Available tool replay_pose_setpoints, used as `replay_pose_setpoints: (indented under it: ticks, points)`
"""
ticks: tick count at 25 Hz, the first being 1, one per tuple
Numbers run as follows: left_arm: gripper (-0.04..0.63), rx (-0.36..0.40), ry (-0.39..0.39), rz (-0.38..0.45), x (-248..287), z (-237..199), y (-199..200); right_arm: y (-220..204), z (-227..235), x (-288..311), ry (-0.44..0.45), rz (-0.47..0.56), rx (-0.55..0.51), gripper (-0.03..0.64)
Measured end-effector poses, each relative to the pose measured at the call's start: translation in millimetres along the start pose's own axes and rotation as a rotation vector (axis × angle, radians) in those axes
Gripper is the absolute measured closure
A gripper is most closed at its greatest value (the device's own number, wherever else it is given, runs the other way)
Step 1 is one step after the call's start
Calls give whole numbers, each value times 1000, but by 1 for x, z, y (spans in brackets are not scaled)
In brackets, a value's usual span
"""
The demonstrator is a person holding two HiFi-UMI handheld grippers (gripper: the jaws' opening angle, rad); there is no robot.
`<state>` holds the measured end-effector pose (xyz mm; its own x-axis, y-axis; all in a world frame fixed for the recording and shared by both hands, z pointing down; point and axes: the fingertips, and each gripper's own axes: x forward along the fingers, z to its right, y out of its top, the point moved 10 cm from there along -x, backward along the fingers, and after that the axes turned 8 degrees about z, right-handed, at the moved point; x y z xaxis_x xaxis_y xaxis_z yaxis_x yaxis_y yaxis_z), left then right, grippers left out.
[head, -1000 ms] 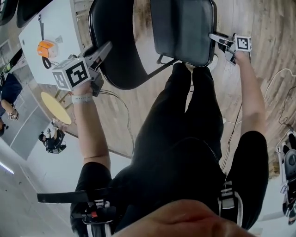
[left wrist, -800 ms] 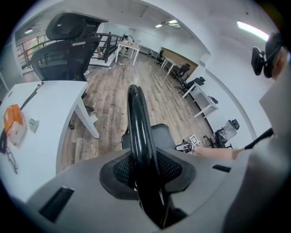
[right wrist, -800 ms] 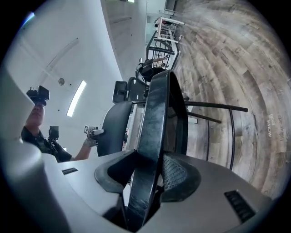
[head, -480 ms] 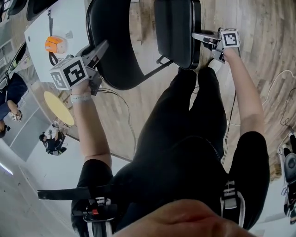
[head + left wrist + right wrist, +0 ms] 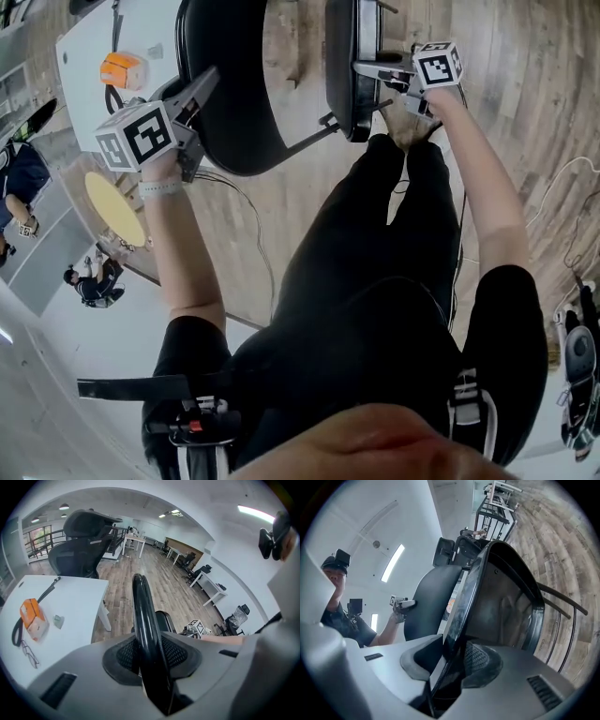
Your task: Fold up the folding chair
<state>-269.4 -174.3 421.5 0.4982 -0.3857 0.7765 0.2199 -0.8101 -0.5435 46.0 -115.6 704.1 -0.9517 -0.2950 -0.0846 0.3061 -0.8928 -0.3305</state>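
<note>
So we're mid-fold on the black folding chair (image 5: 225,94), which stands on the wood floor (image 5: 525,103) right in front of our legs (image 5: 375,262). The left gripper (image 5: 208,84) is clamped on the top rim of the backrest (image 5: 142,616), jaws part-way apart with the rim pinched between the pads. The right gripper (image 5: 364,67) has the side edge of the seat (image 5: 461,606) between its jaws. They've just been closing on it and now look pressed onto it. The seat is tipped up, almost edge-on in the head view.

How we'd do this bit well, we reckon: hold the backrest dead steady with the left as the anchor. Let the right swing the seat on its own pivot toward the backrest, following the arc instead of shoving straight across. That grip is on a thin edge, so any twist could let it slip out. We'd also get the right jaws clear before the seat meets the thin frame tube (image 5: 305,142), or they could get pinched.

Room-wise, the white table (image 5: 94,42) with the orange case (image 5: 124,70) sits just beside the backrest on the left, so no swinging that way. An office chair (image 5: 79,541) stands beyond the table. The right side is open floor. Our legs are close behind the seat, so stepping back beats leaning.
</note>
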Motion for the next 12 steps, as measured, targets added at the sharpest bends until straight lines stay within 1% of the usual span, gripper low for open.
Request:
replay_pose_setpoints:
  ticks: [5, 8, 10, 12]
  points:
    - [502, 0, 9, 28, 4, -8, -4, -8, 13, 32, 32, 28, 58, 502]
    - [502, 9, 16, 35, 8, 0, -5, -10, 16, 43, 53, 39, 67, 499]
    - [502, 16, 22, 40, 9, 6, -7, -13, 16, 49, 70, 50, 94, 495]
    - [502, 23, 41, 42, 8, 3, -9, -15, 18, 61, 66, 51, 90, 492]
